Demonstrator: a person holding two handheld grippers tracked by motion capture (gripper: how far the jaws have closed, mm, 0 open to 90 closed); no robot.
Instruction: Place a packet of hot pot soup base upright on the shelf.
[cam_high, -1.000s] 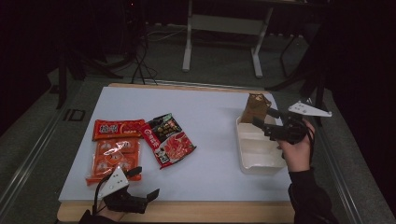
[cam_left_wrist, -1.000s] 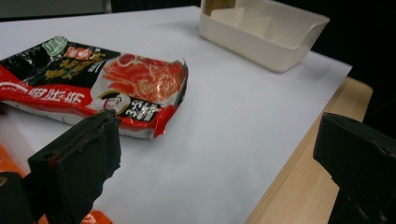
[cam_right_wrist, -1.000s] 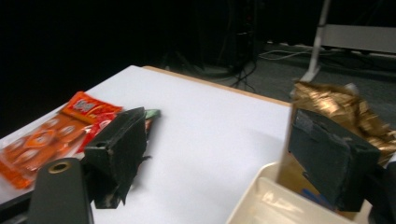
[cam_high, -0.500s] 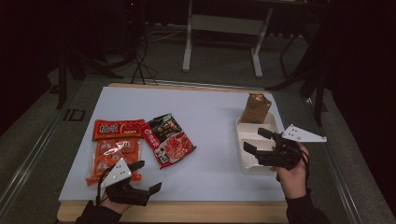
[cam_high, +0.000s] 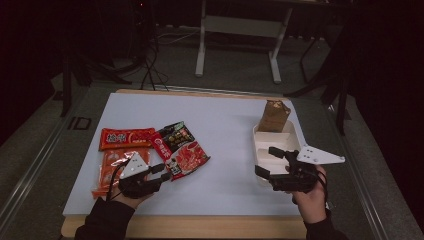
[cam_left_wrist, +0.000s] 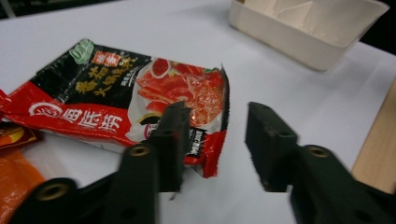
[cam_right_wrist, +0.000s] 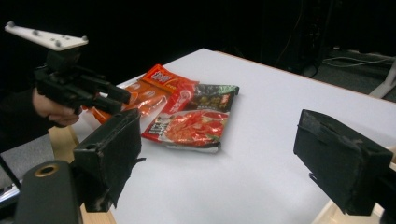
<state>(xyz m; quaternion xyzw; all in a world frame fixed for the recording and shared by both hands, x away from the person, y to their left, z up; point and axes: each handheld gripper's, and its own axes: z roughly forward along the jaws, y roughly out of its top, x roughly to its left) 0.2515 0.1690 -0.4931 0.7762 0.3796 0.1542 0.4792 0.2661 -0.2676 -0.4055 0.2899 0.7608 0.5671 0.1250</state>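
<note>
A black-and-red snack packet (cam_high: 178, 151) lies flat on the white board, beside two orange-red packets (cam_high: 125, 138). My left gripper (cam_high: 164, 172) sits at the packet's near corner. In the left gripper view its jaws (cam_left_wrist: 219, 116) have just been closing and stand narrow but apart. The packet (cam_left_wrist: 135, 93) has its corner between and beyond them, unpressed. My right gripper (cam_high: 265, 161) hovers at the near left side of a white divided tray (cam_high: 281, 143), pointing left. Its jaws (cam_right_wrist: 219, 130) are wide apart with nothing between them.
A brown paper bag (cam_high: 274, 116) stands at the tray's far end. The board's wooden front edge (cam_high: 200, 226) runs just behind both hands. Dark floor, cables and a stand's legs (cam_high: 240, 30) lie beyond the table. Bare white board (cam_high: 225, 130) separates the packets and the tray.
My left gripper moved forward to the black-and-red packet's corner and its jaws narrowed. My right gripper drew back from the brown bag toward the near end of the tray.
</note>
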